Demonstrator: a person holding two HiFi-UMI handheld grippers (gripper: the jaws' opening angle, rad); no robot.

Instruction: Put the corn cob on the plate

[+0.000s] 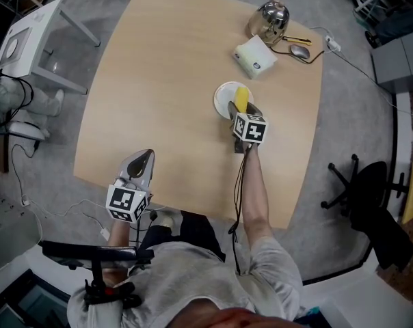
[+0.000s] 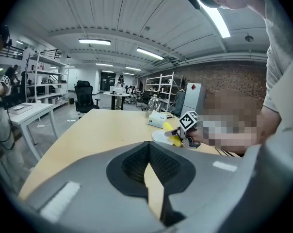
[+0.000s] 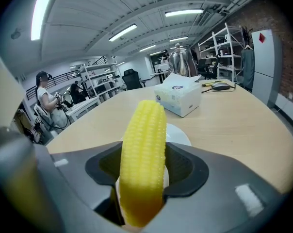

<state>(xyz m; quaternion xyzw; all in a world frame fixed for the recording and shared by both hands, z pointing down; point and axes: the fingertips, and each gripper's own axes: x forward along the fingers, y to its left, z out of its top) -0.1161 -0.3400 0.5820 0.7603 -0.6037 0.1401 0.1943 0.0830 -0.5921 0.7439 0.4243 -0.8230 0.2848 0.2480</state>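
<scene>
A pale wooden table (image 1: pixel 165 80) is filling a workshop floor. At its near left edge, the left gripper (image 1: pixel 146 156) is pointing across it, jaws pressed together and empty. Further right, the right gripper (image 1: pixel 243 109) is clamping the corn cob (image 3: pixel 142 149) over the white plate (image 1: pixel 223 96), near a tissue box (image 1: pixel 256 56).

Pale wooden table (image 1: pixel 165 87) with white plate (image 1: pixel 225 98), tissue box (image 1: pixel 256 56), kettle (image 1: pixel 271 18), mouse (image 1: pixel 300 51)
</scene>
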